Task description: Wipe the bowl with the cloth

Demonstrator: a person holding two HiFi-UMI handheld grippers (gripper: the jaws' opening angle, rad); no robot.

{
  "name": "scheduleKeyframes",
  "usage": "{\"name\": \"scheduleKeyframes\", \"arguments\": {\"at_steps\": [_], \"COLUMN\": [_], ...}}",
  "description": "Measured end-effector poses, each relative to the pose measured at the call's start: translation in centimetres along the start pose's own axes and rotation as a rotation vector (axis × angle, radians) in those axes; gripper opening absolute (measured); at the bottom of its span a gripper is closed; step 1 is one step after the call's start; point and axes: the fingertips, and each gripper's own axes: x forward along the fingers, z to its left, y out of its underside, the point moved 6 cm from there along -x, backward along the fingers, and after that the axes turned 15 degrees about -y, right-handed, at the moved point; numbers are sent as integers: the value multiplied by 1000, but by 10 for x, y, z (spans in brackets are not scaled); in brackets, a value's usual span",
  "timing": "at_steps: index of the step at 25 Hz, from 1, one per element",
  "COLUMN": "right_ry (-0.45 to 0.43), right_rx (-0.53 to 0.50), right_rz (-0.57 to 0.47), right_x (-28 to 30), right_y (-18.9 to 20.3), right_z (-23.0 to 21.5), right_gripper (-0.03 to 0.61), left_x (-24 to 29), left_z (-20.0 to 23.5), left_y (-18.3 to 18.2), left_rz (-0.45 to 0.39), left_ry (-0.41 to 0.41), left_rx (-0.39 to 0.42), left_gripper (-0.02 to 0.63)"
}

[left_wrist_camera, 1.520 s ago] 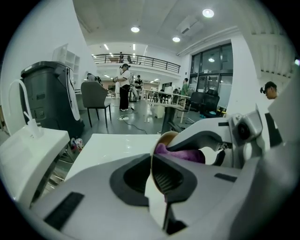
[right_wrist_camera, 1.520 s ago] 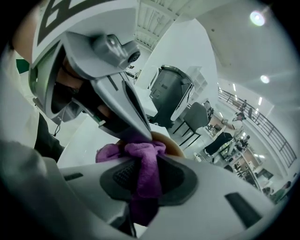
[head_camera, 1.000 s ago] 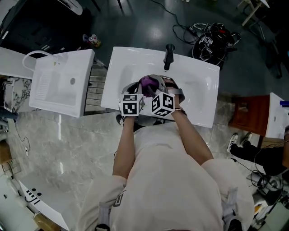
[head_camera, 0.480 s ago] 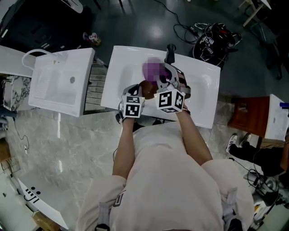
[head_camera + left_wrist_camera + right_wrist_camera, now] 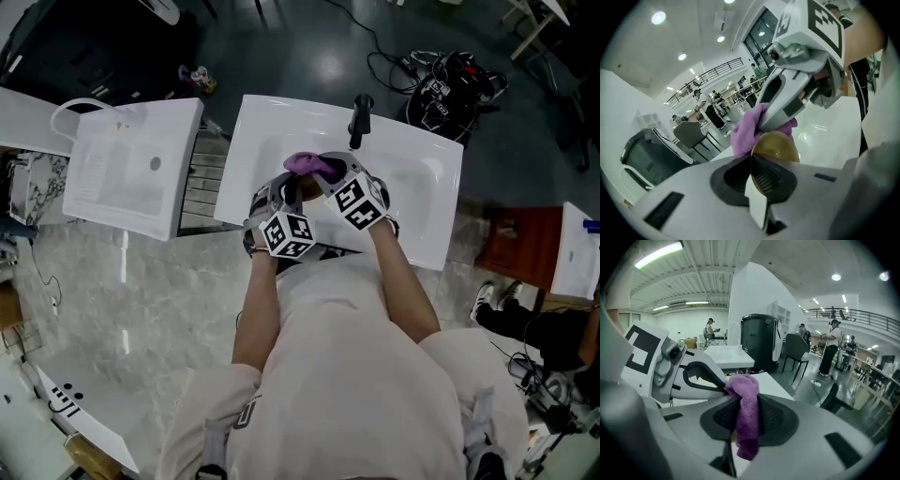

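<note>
The left hand-held gripper (image 5: 758, 186) is clamped on the rim of a glossy amber-brown bowl (image 5: 776, 146) over the white washbasin (image 5: 427, 202); the right hand-held gripper (image 5: 743, 427) pinches a fuzzy purple cloth (image 5: 746, 394), bunched against the bowl

place: open workshop hall; evidence: mezzanine railing (image 5: 862, 315); loose washbasins (image 5: 122, 178); floor cables (image 5: 389, 61)

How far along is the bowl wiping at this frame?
Done: both things are picked up. The left gripper is shut on the rim of the brown bowl, and the right gripper is shut on the purple cloth. In hand: the cloth lies against the bowl above the white sink. Left: how much has been wiped cannot be told, and nothing is set down yet.
</note>
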Motion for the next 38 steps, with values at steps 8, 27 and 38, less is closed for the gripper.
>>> {"name": "scheduleKeyframes", "arguments": {"at_steps": [8,27,38], "right_ry": [1,-30,-98], "right_rx": [55,90,51], "right_rz": [20,15,12], "right_x": [1,-5,1], "right_y": [12,24,18], "right_z": [-9,-9,4], "right_gripper": [91,91,91], "left_x": [0,5,10], "left_z": [13,51,49], "left_y": [4,34,76], "left_rz": [-19,65,185], "left_ry": [-68,-35,68], "left_rx": [-5,-709,-1259], "left_gripper": [17,17,17]}}
